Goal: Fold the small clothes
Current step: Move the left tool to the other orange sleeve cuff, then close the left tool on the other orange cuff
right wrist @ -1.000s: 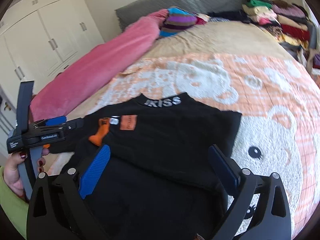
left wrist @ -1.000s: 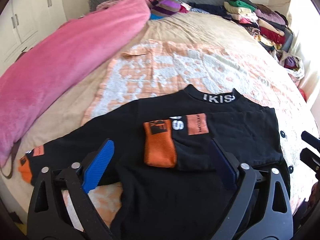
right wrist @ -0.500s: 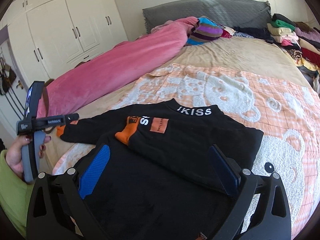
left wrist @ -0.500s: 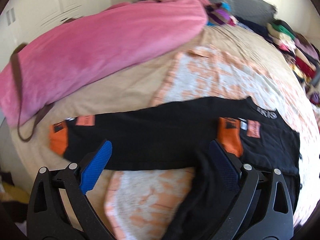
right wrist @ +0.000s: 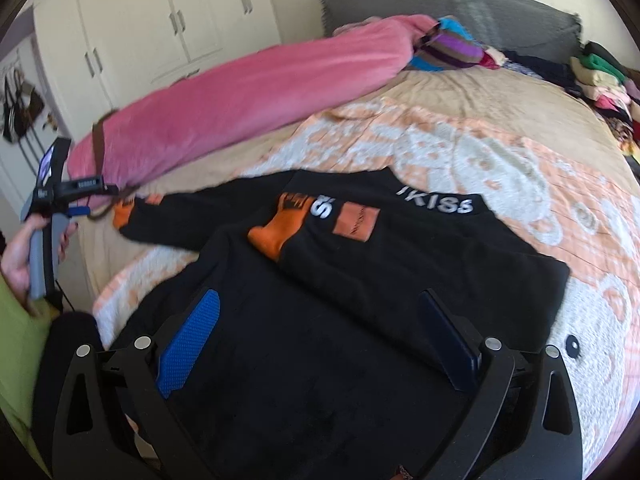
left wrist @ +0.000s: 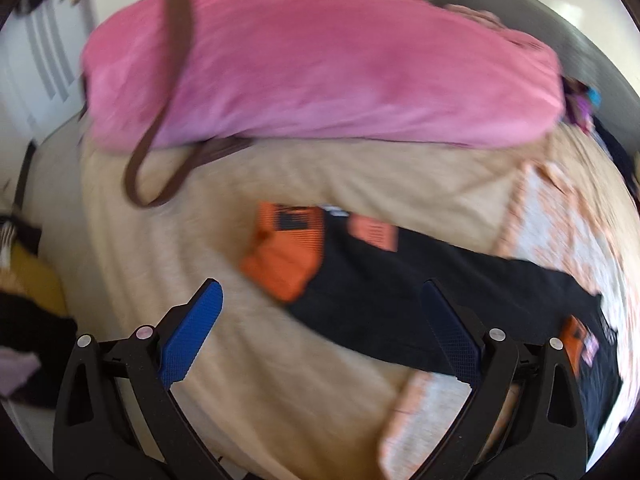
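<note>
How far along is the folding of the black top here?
One orange-cuffed sleeve already lies folded across the black sweatshirt's chest. The other sleeve is still stretched out sideways; the open left tool hovers near its cuff. That sleeve and the body folds remain. The right tool is open and holds nothing.

A black long-sleeved sweatshirt [right wrist: 400, 280] with orange ribbed cuffs, orange patches and white "KISS" lettering on the collar is seen at centre. Beneath it, a peach-and-white blanket [right wrist: 500, 152] patterned with bears is spread over a beige sheet [left wrist: 280, 184]. At 11 o'clock, a pink plush quilt [right wrist: 248, 92] is crossed by a brown strap [left wrist: 176, 40].
</note>
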`<state>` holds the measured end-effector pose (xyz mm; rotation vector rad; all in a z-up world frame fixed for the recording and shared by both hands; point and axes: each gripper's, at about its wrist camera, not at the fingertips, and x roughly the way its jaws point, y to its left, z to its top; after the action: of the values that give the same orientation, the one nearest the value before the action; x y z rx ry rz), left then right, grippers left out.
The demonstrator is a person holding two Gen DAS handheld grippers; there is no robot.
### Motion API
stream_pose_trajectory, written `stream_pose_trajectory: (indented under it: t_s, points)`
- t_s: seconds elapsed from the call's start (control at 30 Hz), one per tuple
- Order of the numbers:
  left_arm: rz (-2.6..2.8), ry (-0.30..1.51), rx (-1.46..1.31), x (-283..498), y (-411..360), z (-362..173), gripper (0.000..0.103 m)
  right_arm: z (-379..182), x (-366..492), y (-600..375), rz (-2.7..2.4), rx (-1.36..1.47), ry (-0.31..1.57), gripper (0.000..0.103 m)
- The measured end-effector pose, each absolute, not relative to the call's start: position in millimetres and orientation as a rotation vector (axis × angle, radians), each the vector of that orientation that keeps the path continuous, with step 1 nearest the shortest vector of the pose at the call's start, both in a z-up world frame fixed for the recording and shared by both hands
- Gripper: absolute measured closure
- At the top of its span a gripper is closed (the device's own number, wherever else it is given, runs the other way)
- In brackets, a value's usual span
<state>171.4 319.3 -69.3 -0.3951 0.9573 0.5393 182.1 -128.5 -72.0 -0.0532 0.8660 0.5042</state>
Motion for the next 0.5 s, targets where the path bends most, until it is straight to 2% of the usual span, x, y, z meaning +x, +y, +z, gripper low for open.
stream_pose_trajectory:
  t_s: [0.2, 0.3, 0.37, 0.43, 0.5]
  points:
    - [0.606, 0.938, -0.528, 162, 350, -101, 0.01, -91, 181, -112, 0.543, -0.087, 0.914, 0.005]
    - [0.606, 0.918, -0.568, 164, 355, -110, 0.023, -97, 180, -110, 0.545, -0.082, 0.925, 0.005]
    - [0.606, 0.917, -0.578, 169, 356, -116, 0.036, -100, 180, -111, 0.539, -0.07, 0.935, 0.005]
    - [0.596, 0.933, -0.617, 175, 361, -125, 0.039, -102, 181, -113, 0.532, -0.061, 0.946, 0.005]
    - [0.584, 0.95, -0.631, 181, 362, -135, 0.05, -103, 181, -114, 0.528, -0.057, 0.95, 0.005]
